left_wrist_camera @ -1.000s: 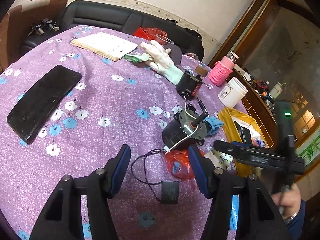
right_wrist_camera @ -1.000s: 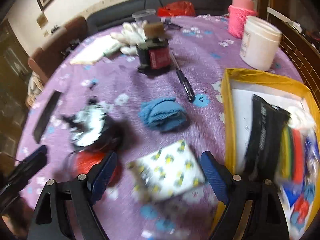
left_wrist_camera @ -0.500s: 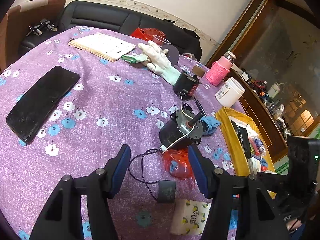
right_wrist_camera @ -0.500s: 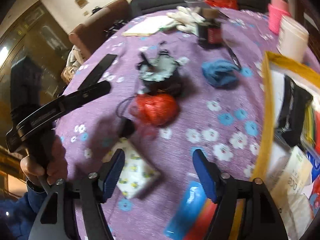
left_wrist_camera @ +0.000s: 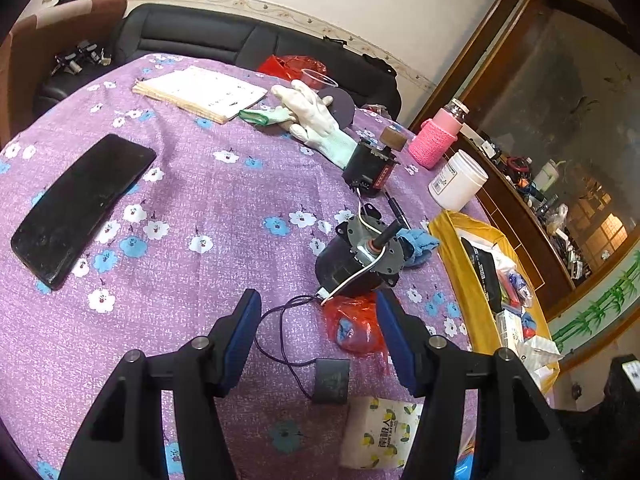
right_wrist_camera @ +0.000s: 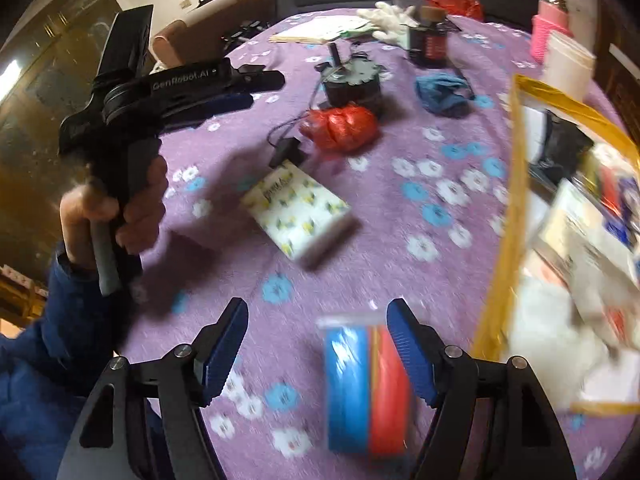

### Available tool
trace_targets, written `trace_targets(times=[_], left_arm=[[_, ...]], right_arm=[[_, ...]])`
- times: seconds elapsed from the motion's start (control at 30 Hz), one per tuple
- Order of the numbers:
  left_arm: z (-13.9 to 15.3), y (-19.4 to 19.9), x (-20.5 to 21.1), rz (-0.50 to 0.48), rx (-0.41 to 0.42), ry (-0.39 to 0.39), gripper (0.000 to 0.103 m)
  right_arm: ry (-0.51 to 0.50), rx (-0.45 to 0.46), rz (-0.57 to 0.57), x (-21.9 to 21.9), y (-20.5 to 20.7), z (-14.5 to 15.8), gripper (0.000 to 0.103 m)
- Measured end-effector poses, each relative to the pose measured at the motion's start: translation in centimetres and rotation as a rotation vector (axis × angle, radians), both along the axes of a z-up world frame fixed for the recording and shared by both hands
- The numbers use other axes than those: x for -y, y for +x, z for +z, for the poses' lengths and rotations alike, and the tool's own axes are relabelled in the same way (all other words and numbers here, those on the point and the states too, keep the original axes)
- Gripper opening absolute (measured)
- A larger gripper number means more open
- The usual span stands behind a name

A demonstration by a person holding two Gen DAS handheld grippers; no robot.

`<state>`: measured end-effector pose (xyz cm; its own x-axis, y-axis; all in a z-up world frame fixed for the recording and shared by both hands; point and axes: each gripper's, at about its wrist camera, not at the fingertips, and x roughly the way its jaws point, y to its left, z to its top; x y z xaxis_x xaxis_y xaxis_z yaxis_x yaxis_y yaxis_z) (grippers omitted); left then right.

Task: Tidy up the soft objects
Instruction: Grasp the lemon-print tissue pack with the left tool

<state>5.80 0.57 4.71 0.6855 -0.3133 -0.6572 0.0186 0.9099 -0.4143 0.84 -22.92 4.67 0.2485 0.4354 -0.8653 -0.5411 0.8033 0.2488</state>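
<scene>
My left gripper (left_wrist_camera: 318, 316) is open and empty above the purple flowered tablecloth (left_wrist_camera: 200, 208); a red plastic bag (left_wrist_camera: 352, 326) lies just ahead of it. A tissue pack with lemon print (left_wrist_camera: 380, 436) lies near my right finger. My right gripper (right_wrist_camera: 318, 336) is open and empty, over a blue and red packet (right_wrist_camera: 366, 388). The tissue pack (right_wrist_camera: 298, 210), red bag (right_wrist_camera: 340, 128), blue cloth (right_wrist_camera: 442, 94) and white gloves (right_wrist_camera: 386, 14) lie further ahead. The yellow box (right_wrist_camera: 502, 240) of sorted items is at the right.
A black motor with wires (left_wrist_camera: 356, 258), a black charger block (left_wrist_camera: 330, 380), a servo (left_wrist_camera: 370, 164), a black phone-like slab (left_wrist_camera: 80, 204), a notebook (left_wrist_camera: 200, 92), a pink bottle (left_wrist_camera: 438, 140) and a white jar (left_wrist_camera: 458, 180) stand on the table. The other hand-held gripper (right_wrist_camera: 168, 92) shows at left.
My right gripper has pulled back toward the near table edge; the tissue pack now lies further ahead and the blue-red packet sits between its fingers. The left gripper barely moved.
</scene>
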Motion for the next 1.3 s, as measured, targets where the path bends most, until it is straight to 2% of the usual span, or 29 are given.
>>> trace_targets(times=[0.13, 0.2, 0.27, 0.3, 0.37, 0.4, 0.47, 0.6, 0.73, 0.77, 0.83, 0.9, 0.97, 1.03, 1.13, 1.2, 1.27, 1.3], left_arm=[[0.3, -0.2, 1.0, -0.054, 0.014, 0.019, 0.059], [0.7, -0.5, 2.0, -0.104, 0.019, 0.059, 0.06], [1.3, -1.3, 3.0, -0.157, 0.042, 0.11, 0.072], [1.6, -1.6, 3.3, -0.181, 0.048, 0.123, 0.075], [2.2, -2.6, 4.1, -0.248, 0.066, 0.161, 0.08], [2.4, -3.1, 4.4, -0.277, 0.076, 0.192, 0.08], [2.6, -4.5, 5.6, -0.388, 0.1, 0.291, 0.085], [1.6, -7.1, 7.9, -0.598, 0.153, 0.514, 0.087], [0.1, -8.7, 10.0, -0.795, 0.24, 0.79, 0.086], [0.1, -8.8, 10.3, -0.831, 0.251, 0.819, 0.086], [0.1, -8.7, 10.9, -0.978, 0.225, 0.82, 0.086], [-0.1, -8.2, 11.6, -1.042, 0.218, 0.826, 0.086], [-0.6, -6.9, 12.4, -1.087, 0.149, 0.793, 0.086], [-1.4, -6.0, 13.0, -1.099, 0.133, 0.816, 0.086], [-2.6, -4.7, 13.3, -1.097, 0.068, 0.793, 0.086], [-3.4, -4.2, 13.2, -1.08, 0.034, 0.779, 0.081], [-3.2, -4.2, 12.8, -1.053, 0.018, 0.708, 0.067], [-3.2, -4.3, 12.5, -1.033, 0.014, 0.69, 0.066]], right_arm=[[-0.109, 0.014, -0.007, 0.8, -1.9, -1.4, 0.077], [-0.145, 0.016, -0.001, 0.3, -2.1, -2.5, 0.077], [-0.202, 0.036, 0.001, -0.4, -2.3, -3.7, 0.077], [-0.213, 0.055, -0.007, -0.6, -2.3, -4.0, 0.077], [-0.184, 0.096, -0.025, -0.9, -2.3, -4.0, 0.066], [-0.18, 0.112, -0.037, -0.9, -2.4, -3.8, 0.047], [-0.129, 0.113, -0.054, -0.5, -2.3, -3.4, 0.047], [-0.065, 0.12, -0.057, 0.3, -2.6, -2.7, 0.047], [-0.01, 0.089, -0.069, 1.4, -2.3, -3.3, 0.047], [-0.002, 0.083, -0.078, 1.8, -2.2, -3.5, 0.047], [0.015, 0.075, -0.086, 1.7, -2.1, -3.9, 0.047], [0.042, 0.066, -0.096, 2.2, -1.9, -3.9, 0.047], [0.059, 0.06, -0.105, 2.5, -2.1, -3.9, 0.047], [0.073, 0.055, -0.106, 2.9, -2.1, -3.8, 0.047], [0.086, 0.052, -0.106, 3.1, -2.1, -3.9, 0.047], [0.094, 0.05, -0.105, 3.2, -2.1, -3.8, 0.047], [0.1, 0.048, -0.108, 3.3, -2.0, -3.8, 0.047], [0.102, 0.048, -0.109, 3.3, -2.0, -3.8, 0.047]])
